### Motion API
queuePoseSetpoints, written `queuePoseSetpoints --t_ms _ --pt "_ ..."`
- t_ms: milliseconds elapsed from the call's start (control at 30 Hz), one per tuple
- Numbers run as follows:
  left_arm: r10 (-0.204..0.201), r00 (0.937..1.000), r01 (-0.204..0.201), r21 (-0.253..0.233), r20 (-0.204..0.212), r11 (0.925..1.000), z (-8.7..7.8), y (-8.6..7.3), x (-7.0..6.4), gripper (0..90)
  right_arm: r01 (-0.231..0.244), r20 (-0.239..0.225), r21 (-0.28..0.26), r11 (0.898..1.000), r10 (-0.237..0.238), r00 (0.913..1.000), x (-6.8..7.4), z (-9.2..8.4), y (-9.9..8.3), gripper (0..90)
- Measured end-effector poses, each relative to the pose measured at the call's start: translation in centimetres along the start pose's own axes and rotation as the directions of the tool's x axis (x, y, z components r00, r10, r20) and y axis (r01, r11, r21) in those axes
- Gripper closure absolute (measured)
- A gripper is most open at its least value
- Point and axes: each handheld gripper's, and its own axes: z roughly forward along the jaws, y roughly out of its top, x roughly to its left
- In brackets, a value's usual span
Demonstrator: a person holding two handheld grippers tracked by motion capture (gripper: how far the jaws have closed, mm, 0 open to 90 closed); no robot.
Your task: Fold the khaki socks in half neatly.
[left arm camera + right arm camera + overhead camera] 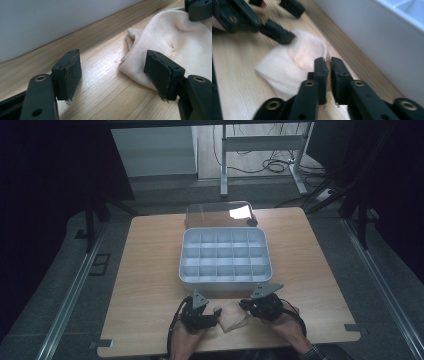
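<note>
A cream cloth (231,316) is seen lying on the wooden desk (150,270), just in front of the white compartment box (225,256). Beside the cloth the left claw (113,72) is held released, one jaw over its edge. The right claw (329,75) is nearly clenched above the cloth; whether fabric is pinched cannot be told. Behind the box a clear lid (215,215) is seen.
</note>
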Motion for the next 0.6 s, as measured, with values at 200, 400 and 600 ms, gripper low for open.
queuePoseSetpoints --t_ms 200,400,600 --pt "0.002 1.0000 -0.002 -0.016 0.007 0.9999 -0.9 0.0 -0.6 31.0 0.037 0.020 0.008 0.999 -0.037 0.9991 0.5 0.8 0.5 67.3" --pt "-0.019 0.9996 0.020 -0.010 0.022 0.9998 -1.8 -0.6 -0.8 34.6 0.011 0.039 0.018 1.000 -0.012 0.9992 -0.4 1.1 -0.5 66.9" --pt "-0.047 0.9974 0.046 0.006 0.054 0.9989 -1.6 -1.0 -0.9 37.9 -0.008 0.039 0.032 0.999 0.007 0.9992 -0.8 1.4 -1.8 68.3"
